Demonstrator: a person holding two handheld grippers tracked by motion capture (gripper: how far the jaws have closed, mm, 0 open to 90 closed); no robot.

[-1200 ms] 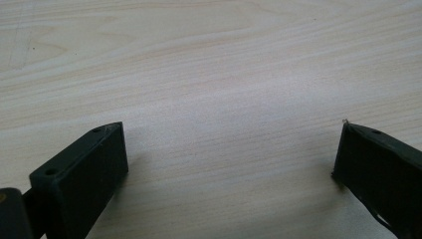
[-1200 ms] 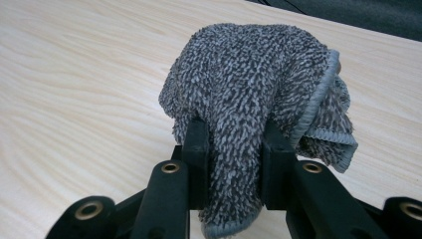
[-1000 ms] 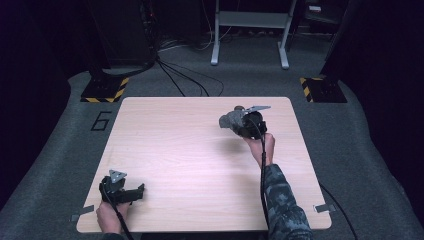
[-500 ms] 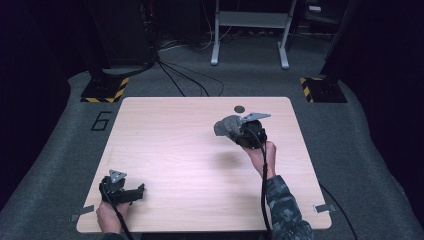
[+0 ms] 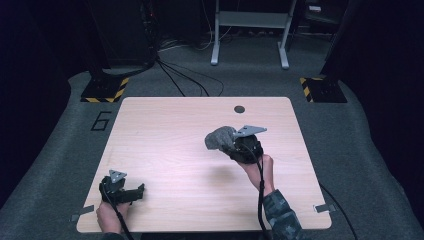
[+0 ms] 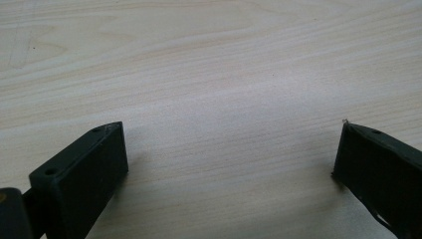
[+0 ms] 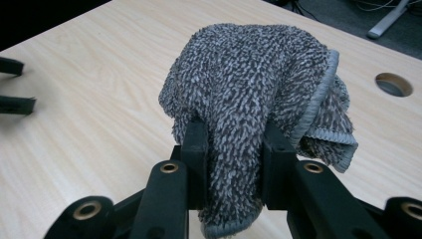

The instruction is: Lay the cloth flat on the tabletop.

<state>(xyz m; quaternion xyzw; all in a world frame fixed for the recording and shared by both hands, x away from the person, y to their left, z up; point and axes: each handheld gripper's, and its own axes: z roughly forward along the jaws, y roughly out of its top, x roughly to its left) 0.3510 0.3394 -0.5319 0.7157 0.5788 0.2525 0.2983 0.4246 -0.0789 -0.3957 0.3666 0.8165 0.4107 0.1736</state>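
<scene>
A grey, shaggy cloth (image 7: 254, 84) with a stitched hem is bunched between the jaws of my right gripper (image 7: 230, 134), which is shut on it. In the high view the right gripper (image 5: 231, 145) holds the cloth (image 5: 219, 138) above the middle right of the wooden table (image 5: 165, 130). My left gripper (image 5: 134, 192) rests near the table's front left corner, pointing right. In the left gripper view my left gripper (image 6: 229, 149) stands open, its jaws wide apart over bare wood.
A round cable hole (image 5: 239, 109) sits near the table's far edge. Beyond the table lie floor cables (image 5: 180, 75), a metal stand (image 5: 250, 30) and two yellow-black striped feet (image 5: 105, 90). Dark carpet surrounds the table.
My right gripper has carried the cloth toward the person and to the left, away from the far right corner. The left gripper has stayed where it was.
</scene>
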